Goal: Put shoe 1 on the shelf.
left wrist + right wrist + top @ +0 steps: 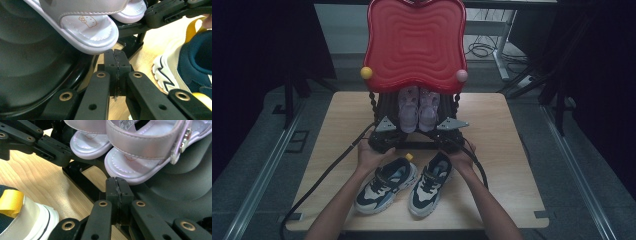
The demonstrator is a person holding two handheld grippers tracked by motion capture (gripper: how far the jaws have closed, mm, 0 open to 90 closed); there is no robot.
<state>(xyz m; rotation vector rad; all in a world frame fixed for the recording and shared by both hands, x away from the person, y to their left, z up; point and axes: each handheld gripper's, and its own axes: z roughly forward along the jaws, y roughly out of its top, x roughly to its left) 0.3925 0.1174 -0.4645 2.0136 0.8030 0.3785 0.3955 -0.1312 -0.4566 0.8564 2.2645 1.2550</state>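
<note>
A: Both tools sit low at the front of the black shoe rack (412,145), one on each side of the pink sandals (418,107). What is the state of the left tool (115,56)?

B: Its two black jaws are pressed flat together with nothing between them, just under the toe of the nearer sandal (90,37). The right tool (117,183) is the same: jaws fully together, empty, right below the toe of the other sandal (135,167).

A: So neither grips a shoe yet. How should the step go, in your view?

B: I'd say the jaws must spread first, then each tool rises a little so one jaw goes over the toe strap and one under the sole. Closing on the sole edge alone risks the sandal slipping off the sloped shelf.

A: And lifting?

B: Both together, evenly, drawing them toward the person, clear of the red panel (414,42) above.

A: Where would they go?

B: Likely onto the wooden table (507,165), beside the pair of navy and white sneakers (407,182) standing near the front edge.

A: Describe the sandals.

B: Small, pale lilac-pink, glossy, with stitched soles, a faint printed figure on the insole, wide straps and a small metal buckle (184,138). They rest side by side, toes pointing down toward the tools.
</note>
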